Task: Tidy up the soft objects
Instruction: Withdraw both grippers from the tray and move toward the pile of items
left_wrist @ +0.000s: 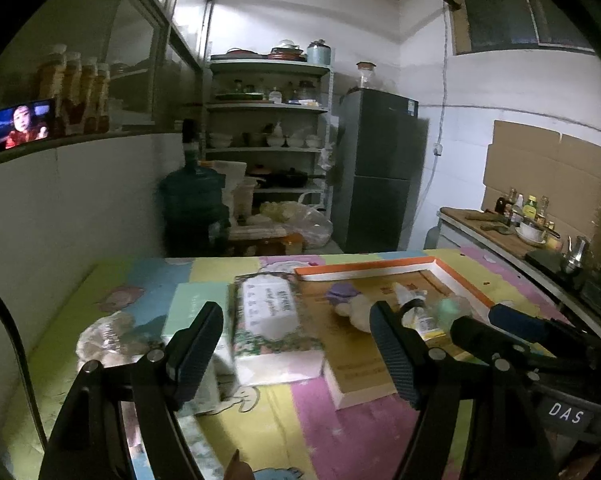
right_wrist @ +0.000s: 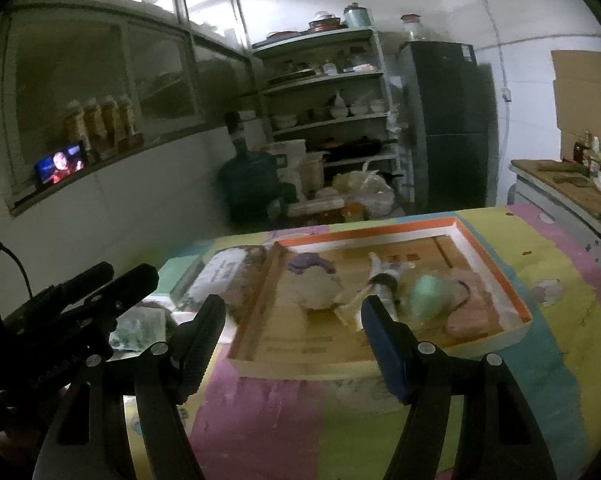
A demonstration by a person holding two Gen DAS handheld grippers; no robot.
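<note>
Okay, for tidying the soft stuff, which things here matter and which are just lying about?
For the job:
tissue pack
plush toy
green soft item
shallow box
crumpled plastic bag

Lying about:
water jug
fridge
shelf rack
phone screen

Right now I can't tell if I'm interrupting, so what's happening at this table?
A person holds a gripper in each hand above the colourful mat. The left gripper and right gripper are both open and hold nothing. A shallow cardboard tray already contains a purple-and-white plush, a small tube and a green soft item. A tissue pack lies outside it.
</note>
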